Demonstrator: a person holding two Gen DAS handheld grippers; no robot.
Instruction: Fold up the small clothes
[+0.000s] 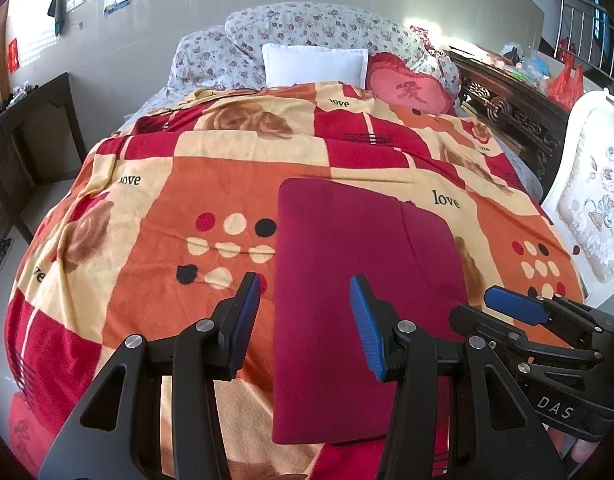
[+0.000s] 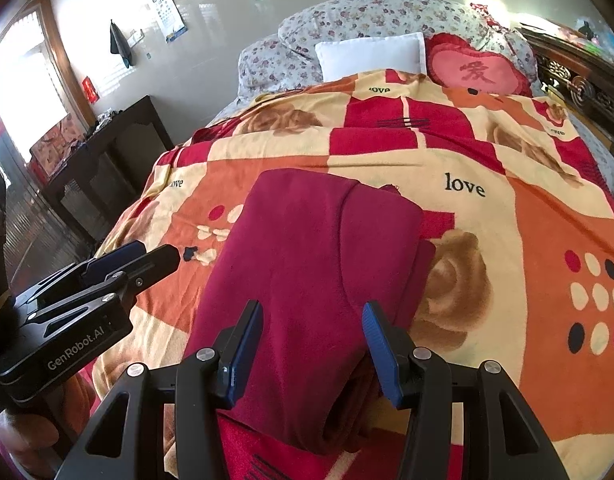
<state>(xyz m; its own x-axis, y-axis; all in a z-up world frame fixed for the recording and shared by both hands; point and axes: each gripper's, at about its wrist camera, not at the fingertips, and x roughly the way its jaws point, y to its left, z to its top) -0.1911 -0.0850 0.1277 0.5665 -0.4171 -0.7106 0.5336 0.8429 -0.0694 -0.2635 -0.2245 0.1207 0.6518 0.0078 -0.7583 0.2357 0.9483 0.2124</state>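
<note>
Folded maroon garment [image 1: 347,300] flat on blanket [image 1: 147,240]; left tool [image 1: 305,292] open above, empty

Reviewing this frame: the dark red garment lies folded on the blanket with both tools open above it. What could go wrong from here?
1. The dark red garment has a loose overlapping layer along its right edge; a pinch by the right tool there may catch only one layer and undo the fold.
2. The patterned blanket is soft and wrinkled; the left tool could grab it along with the garment.
3. The tools sit close together and might collide.

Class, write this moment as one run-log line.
left gripper: open, empty | right gripper: open, empty | maroon garment: folded, flat on blanket
</note>
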